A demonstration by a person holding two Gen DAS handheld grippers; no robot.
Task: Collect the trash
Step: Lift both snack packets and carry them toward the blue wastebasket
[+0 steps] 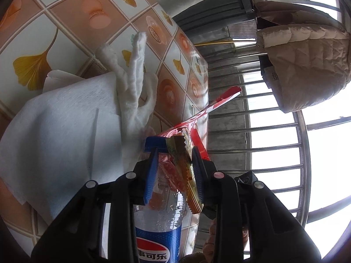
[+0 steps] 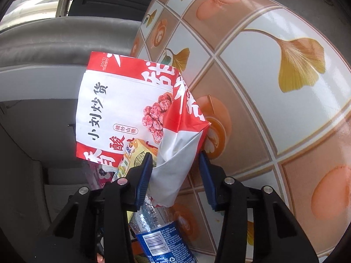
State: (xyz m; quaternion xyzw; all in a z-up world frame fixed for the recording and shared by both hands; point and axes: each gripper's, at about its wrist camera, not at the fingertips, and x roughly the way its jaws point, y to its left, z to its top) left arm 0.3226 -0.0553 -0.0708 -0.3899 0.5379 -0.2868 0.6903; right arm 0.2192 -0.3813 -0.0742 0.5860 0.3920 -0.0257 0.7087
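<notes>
A home – patterned tablecloth (image 2: 252, 50), barred window (image 1: 274, 131), hanging quilted jacket (image 1: 307, 61)

A table covered in a glossy checked oilcloth (image 1: 72, 11), its peach and white squares printed with yellow ginkgo leaves, macarons and coffee cups, carries the litter. A large white sheet of non-woven cloth (image 1: 59, 127) lies crumpled on it, and beside that, touching it, a twisted strip of fluffy white wadding (image 1: 136, 70).
</notes>
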